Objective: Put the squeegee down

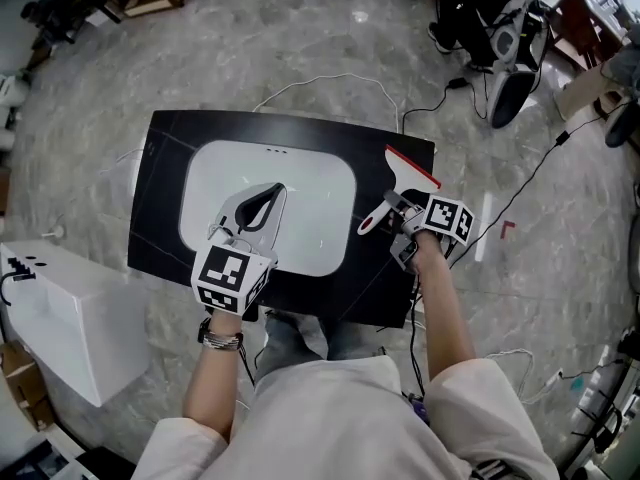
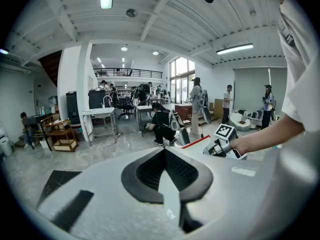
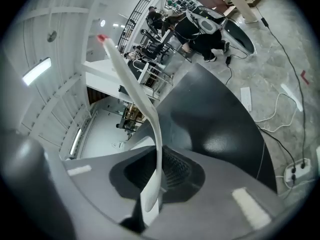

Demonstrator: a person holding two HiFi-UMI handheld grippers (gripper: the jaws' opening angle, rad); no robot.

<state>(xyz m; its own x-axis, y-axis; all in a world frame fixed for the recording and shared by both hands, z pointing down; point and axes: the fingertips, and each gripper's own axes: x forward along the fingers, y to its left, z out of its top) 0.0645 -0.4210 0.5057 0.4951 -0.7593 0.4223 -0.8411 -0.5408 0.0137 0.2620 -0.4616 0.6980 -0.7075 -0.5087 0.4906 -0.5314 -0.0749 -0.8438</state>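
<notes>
The squeegee point(image 1: 408, 175) is white with a red blade edge and a red-tipped handle. It hangs just above the right end of the black table point(image 1: 370, 288), and my right gripper point(image 1: 396, 210) is shut on it. In the right gripper view its white strip point(image 3: 144, 101) runs up from between the jaws to a red tip. My left gripper point(image 1: 262, 208) hovers over the white rounded panel point(image 1: 320, 183) in the table's middle, its jaws meeting with nothing in them. The left gripper view shows those jaws point(image 2: 164, 153) closed to a point, with the right gripper point(image 2: 225, 134) and the red blade edge point(image 2: 196, 142) beyond.
A white box point(image 1: 70, 308) stands on the floor left of the table. Cables and a white power strip point(image 1: 485, 226) lie on the floor to the right. A black and white machine point(image 1: 512, 58) and a seated person are at the back right. Several people stand far off.
</notes>
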